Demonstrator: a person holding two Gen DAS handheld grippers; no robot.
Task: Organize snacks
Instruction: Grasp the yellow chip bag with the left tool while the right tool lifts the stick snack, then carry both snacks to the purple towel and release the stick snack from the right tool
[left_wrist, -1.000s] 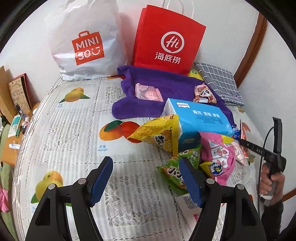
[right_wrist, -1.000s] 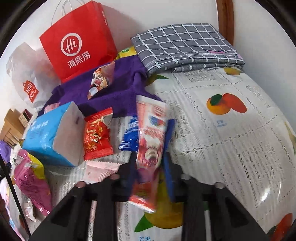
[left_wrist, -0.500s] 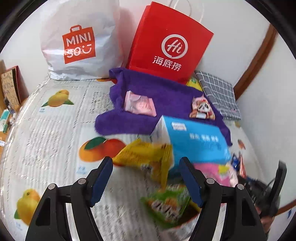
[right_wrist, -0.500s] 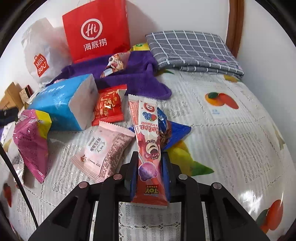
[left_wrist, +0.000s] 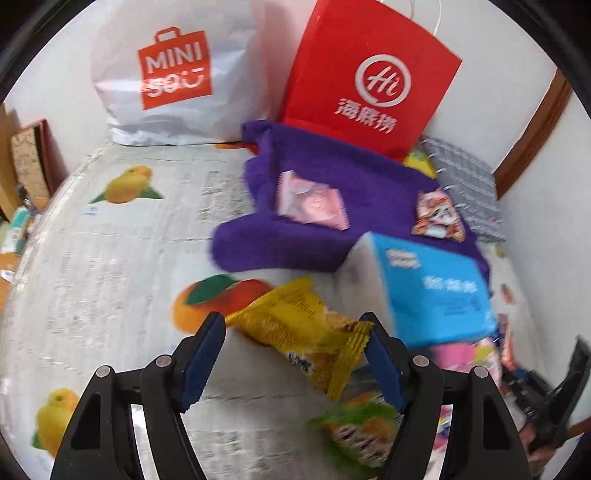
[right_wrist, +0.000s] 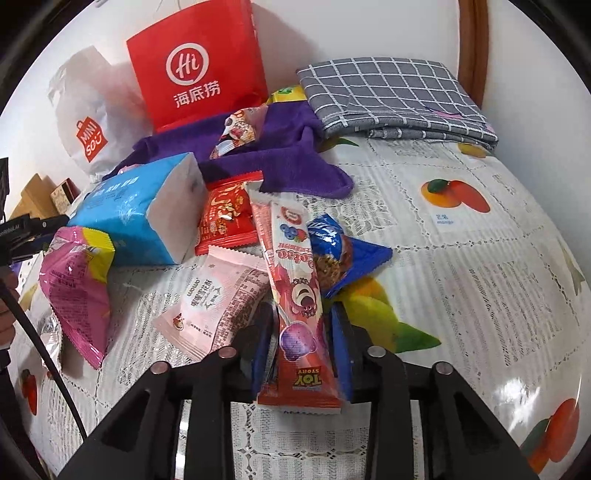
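Right wrist: red stick pack (right_wrist: 295, 295) between opening jaws

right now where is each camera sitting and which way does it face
Left wrist: on the left hand-held gripper, looking forward and down at the yellow snack packet between its open blue fingers; the other gripper shows at the right edge.
Right wrist: on the right hand-held gripper, looking down at the long red snack stick between its opening jaws; part of a hand shows at the left edge.
Both share the red paper bag, purple towel and blue tissue pack.
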